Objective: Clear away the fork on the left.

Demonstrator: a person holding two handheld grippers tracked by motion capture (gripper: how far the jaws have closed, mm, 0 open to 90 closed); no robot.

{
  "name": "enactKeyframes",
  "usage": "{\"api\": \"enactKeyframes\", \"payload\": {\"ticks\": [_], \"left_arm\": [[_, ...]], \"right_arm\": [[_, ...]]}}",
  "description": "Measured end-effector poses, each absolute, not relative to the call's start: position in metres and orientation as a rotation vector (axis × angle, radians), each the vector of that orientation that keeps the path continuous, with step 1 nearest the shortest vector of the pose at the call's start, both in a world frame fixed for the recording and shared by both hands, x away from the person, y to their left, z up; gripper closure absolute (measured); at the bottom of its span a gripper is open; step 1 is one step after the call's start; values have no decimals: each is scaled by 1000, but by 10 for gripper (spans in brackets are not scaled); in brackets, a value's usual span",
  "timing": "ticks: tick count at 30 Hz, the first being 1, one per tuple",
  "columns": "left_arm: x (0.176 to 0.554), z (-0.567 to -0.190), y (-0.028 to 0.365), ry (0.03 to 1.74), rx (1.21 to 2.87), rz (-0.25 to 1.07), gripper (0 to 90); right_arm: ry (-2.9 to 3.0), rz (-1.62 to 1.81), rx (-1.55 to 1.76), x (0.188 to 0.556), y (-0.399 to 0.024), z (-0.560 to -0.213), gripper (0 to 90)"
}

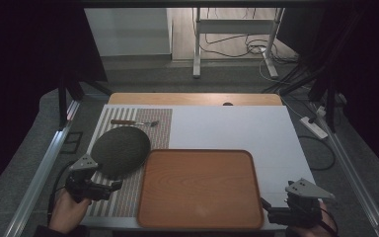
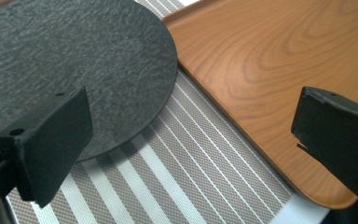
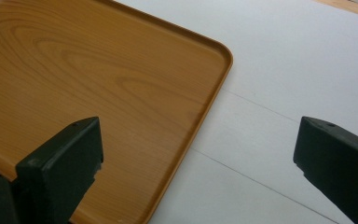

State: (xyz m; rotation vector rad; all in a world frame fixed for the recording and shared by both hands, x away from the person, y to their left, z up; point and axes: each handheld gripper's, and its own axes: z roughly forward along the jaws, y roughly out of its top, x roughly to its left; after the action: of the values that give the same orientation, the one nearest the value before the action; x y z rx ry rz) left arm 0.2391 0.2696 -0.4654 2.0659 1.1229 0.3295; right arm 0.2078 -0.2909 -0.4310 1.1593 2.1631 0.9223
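A round dark grey slate plate [image 1: 121, 150] lies on a striped placemat [image 1: 160, 129] at the table's left. An empty wooden tray [image 1: 200, 185] sits front and centre, its left edge beside the plate. My left gripper [image 1: 113, 186] is open near the front left, over the mat. In the left gripper view its jaws frame the plate [image 2: 74, 56], the mat [image 2: 168, 177] and the tray's corner [image 2: 270, 60]. My right gripper [image 1: 265, 203] is open at the tray's front right corner. Between its jaws are the tray's rim [image 3: 214, 93] and the white tabletop [image 3: 279, 84].
A small utensil with a wooden handle [image 1: 134, 122] lies across the back of the placemat. The white tabletop [image 1: 227, 126] stretches behind and to the right of the tray. Metal frame rails run along both sides, and cables lie on the floor beyond.
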Motion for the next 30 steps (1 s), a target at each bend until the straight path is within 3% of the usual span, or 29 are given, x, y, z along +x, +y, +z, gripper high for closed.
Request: {"api": "enactKeyframes", "payload": {"ticks": [30], "left_arm": [[321, -478, 250, 1144, 2092, 267, 0]], "right_arm": [[2170, 916, 1155, 208, -290, -431, 19]]}}
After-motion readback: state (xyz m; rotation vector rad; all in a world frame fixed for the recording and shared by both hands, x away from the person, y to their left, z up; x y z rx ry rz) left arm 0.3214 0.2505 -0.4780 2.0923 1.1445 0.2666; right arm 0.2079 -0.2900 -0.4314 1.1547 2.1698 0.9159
